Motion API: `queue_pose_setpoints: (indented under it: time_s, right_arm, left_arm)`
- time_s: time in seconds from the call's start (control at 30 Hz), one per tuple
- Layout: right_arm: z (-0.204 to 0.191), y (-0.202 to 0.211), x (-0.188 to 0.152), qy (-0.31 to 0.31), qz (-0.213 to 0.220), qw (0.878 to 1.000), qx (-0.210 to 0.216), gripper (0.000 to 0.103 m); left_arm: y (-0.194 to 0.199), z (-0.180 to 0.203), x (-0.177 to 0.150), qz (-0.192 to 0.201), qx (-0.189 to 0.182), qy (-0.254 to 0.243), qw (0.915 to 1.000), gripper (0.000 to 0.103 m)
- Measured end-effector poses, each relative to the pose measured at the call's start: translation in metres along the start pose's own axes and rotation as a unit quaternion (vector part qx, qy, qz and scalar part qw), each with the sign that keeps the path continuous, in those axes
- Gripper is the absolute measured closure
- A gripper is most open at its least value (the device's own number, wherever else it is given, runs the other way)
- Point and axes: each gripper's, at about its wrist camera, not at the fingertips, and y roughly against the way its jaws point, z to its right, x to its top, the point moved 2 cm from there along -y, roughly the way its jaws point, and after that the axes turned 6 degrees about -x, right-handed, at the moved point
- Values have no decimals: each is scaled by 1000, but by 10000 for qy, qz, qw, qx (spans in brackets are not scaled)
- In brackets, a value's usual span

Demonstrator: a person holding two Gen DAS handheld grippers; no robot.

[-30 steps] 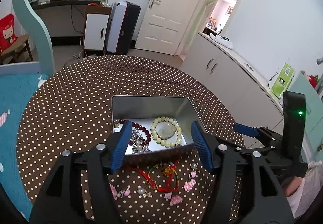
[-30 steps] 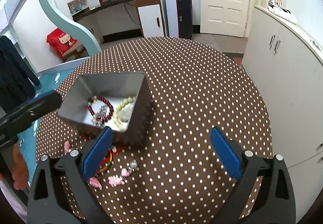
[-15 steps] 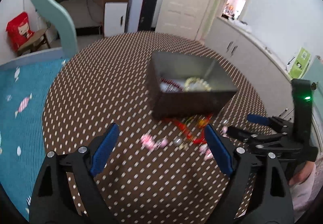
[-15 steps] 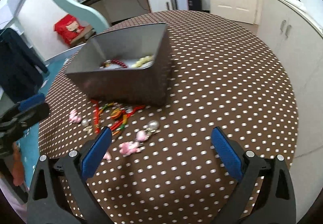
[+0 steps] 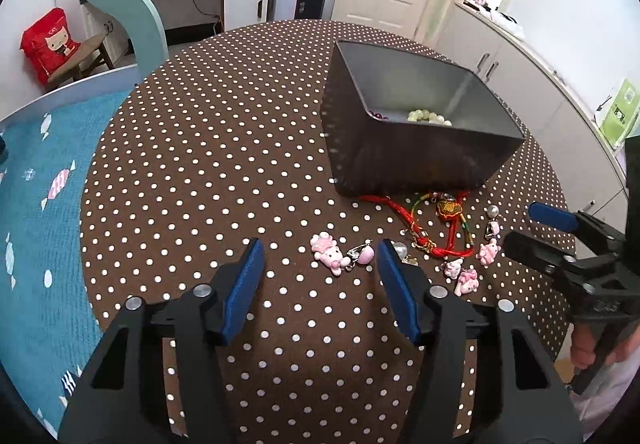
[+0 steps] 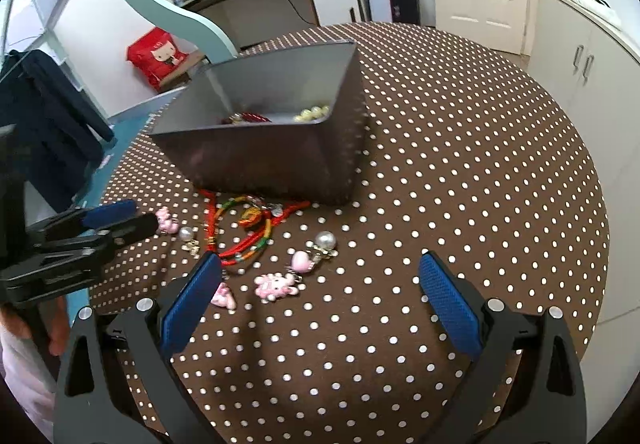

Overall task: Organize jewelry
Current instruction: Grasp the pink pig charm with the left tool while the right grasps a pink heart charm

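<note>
Left claw [image 5: 320, 264], jaws closing, frames pink charm [image 5: 329, 259] on table [image 5: 200, 163].

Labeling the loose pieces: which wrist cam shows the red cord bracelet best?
Right wrist view: the red cord bracelet lies near the middle, its loop and gold charm clear, in front of the metal tin. The left wrist view shows it smaller, off to the right, stretched by the fisheye.

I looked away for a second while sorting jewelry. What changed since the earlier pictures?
The left hand-held gripper dropped from above the metal box to the table beside the pink charm, jaws closing, nothing gripped. The right hand-held gripper lowered slightly, open. Jewelry and box stayed put.
</note>
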Motion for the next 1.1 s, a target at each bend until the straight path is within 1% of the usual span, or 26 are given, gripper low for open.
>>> queue_pose_setpoints:
  time_s: [0.07, 0.13, 0.2, 0.27, 0.33, 0.4, 0.43, 0.47, 0.53, 0.7, 0.8, 0.87, 1.0, 1.03, 1.07, 1.1]
  right_arm:
    - [2, 1, -2, 11, 23, 10000, 18, 8]
    - [4, 0, -2, -5, -6, 10000, -26, 8]
    - [6, -2, -5, -23, -49, 10000, -73, 8]
    - [8, -3, -6, -47, -101, 9999, -129, 8]
    - [12, -3, -7, -57, -129, 9997, -198, 8]
    - [10, -2, -6, -41, -101, 9998, -177, 8]
    - [9, -1, -6, -36, -89, 9998, -160, 8]
    - [7, -1, -6, -29, -84, 9998, -154, 8]
    - [5, -1, -5, 3, -76, 9999, -153, 8]
    - [-1, -6, -6, 34, -139, 9996, -226, 8]
    - [-1, -6, -6, -15, -153, 9992, -376, 8]
    - [1, -4, -7, -21, -126, 9988, -475, 8]
    - [6, 1, -8, -131, -39, 9990, -425, 8]
    - [6, 2, -8, -111, 11, 9991, -413, 11]
    - [4, 3, -8, -40, 54, 9991, -422, 24]
    - [3, 4, -8, 47, 69, 9989, -451, 30]
  left_arm:
    - [-5, 2, 1, -66, 9, -23, 10000, 57]
    - [-9, 5, 3, -101, 57, -39, 9999, 58]
    - [-10, 6, 4, -110, 85, -94, 9999, 61]
    - [-11, 9, 4, -155, 39, -90, 9998, 75]
    - [-12, 8, 5, -161, 58, -91, 9998, 75]
    - [-12, 7, 4, -157, 51, -74, 9998, 76]
    - [-11, 7, 4, -154, 54, -71, 9998, 79]
    - [-12, 5, 4, -168, 99, -51, 9998, 84]
    - [-10, 1, 4, -164, 40, 20, 9999, 84]
    - [-6, 0, 0, -124, 24, 62, 9999, 84]
    - [-1, -2, -2, -27, 93, 125, 9999, 84]
    - [0, -4, -4, 23, 77, 183, 9998, 84]
    - [5, -6, -4, 91, 6, 246, 9997, 84]
    - [6, -6, -4, 110, 3, 247, 9996, 84]
    - [8, -8, -5, 122, -12, 249, 9996, 84]
    - [9, -8, -5, 126, -43, 247, 9996, 84]
